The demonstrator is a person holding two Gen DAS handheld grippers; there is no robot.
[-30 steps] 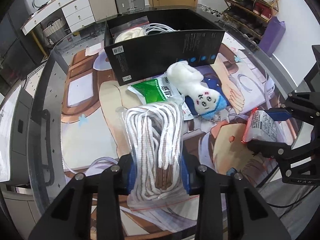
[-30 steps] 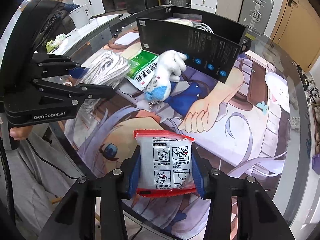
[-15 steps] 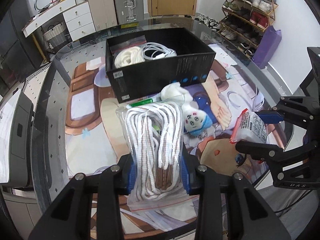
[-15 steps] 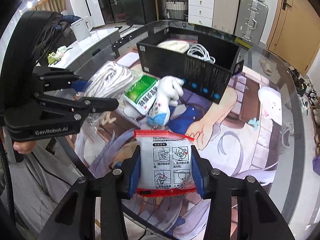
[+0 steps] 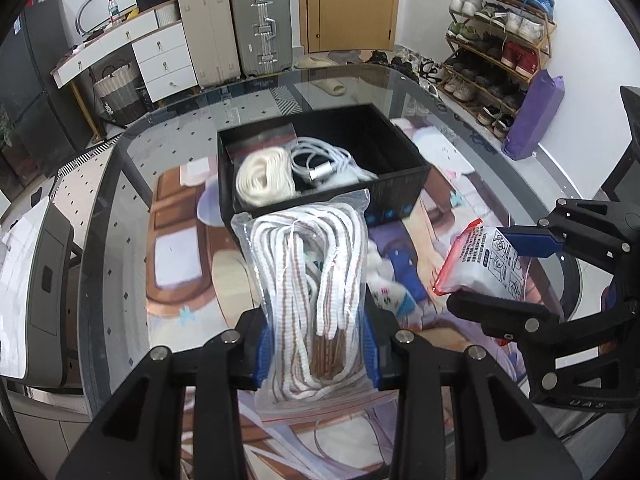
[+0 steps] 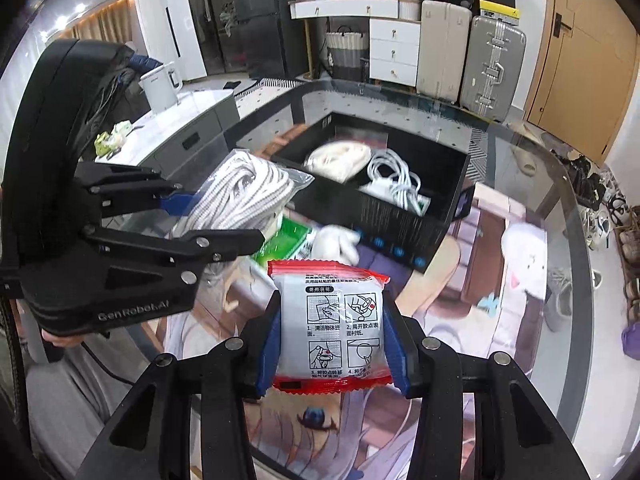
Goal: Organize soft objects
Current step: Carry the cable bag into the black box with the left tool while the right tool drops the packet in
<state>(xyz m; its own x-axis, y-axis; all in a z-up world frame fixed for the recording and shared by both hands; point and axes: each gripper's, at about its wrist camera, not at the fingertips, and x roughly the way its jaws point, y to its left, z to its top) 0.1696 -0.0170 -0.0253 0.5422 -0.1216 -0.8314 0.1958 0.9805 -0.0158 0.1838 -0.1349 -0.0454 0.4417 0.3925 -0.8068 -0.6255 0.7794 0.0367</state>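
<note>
1. 2 grippers show, each holding 1 bag.
2. The left gripper [image 5: 316, 354] has its jaws closed narrow on 1 clear bag of rope [image 5: 312, 280], white cord with brown stripes.
3. The rope bag's long axis runs forward along the fingers, its sealed top pointing away from the jaws toward the box [image 5: 400, 192]; its lower end lies between the blue pads [image 5: 264, 354].
4. The right gripper [image 6: 332, 350] has its jaws closed on 1 white packet [image 6: 330, 320] with red edges.
5. The packet stands upright between the jaws, its long axis forward along the fingers, and its printed face with 4 diagram panels faces the camera.
6. 1 black box lies ahead of both jaws on the glass table [image 5: 120, 240].
7. The box holds 2 coils: 1 cream rope [image 5: 262, 178] and 1 white cable [image 5: 320, 160], side by side.
8. Between the jaws and the box, on the printed mat [image 6: 500, 280], lie 1 plush toy [image 5: 390, 284] and 1 green packet [image 6: 286, 240]; both are partly hidden by the rope bag.
</note>
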